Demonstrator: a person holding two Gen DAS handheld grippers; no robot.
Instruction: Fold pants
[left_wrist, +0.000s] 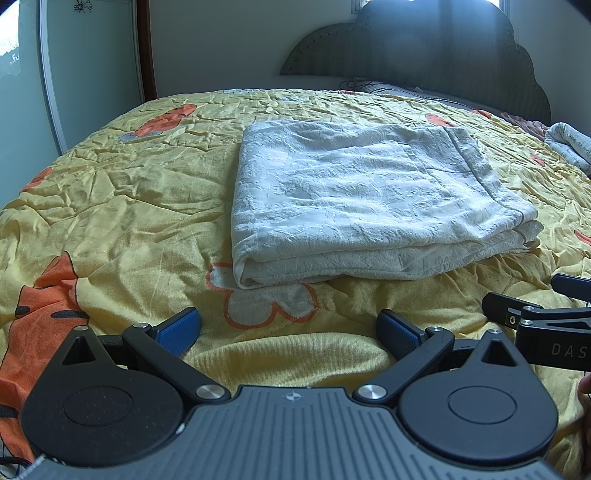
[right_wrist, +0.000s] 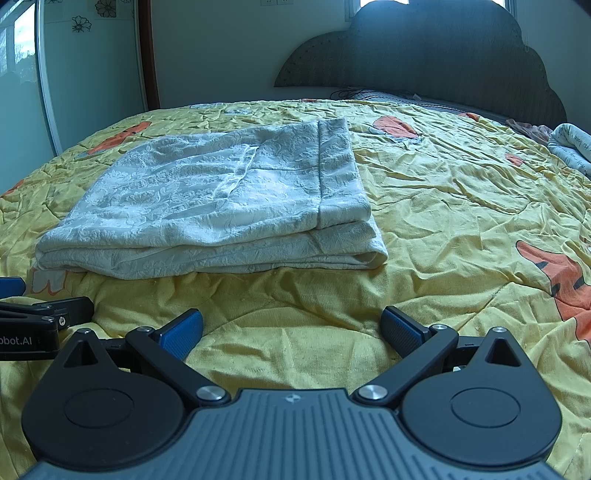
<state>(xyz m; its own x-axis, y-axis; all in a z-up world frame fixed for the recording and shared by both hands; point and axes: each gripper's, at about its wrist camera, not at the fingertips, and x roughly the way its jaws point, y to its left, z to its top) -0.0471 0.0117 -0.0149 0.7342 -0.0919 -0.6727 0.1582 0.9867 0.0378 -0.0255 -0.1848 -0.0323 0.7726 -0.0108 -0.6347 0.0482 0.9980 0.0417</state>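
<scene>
Lying folded pants (left_wrist: 369, 199), claws spread empty

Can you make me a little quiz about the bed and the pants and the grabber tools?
1. True or false: the white pants lie folded in a flat stack on the yellow blanket.
2. Pick one. The left tool is: A) wide open and empty, B) shut on the pants, C) holding a pillow.
3. Fill in: the right tool is open and hangs in front of the pants, touching ____ of the cloth.

Key
1. True.
2. A.
3. None.
</scene>
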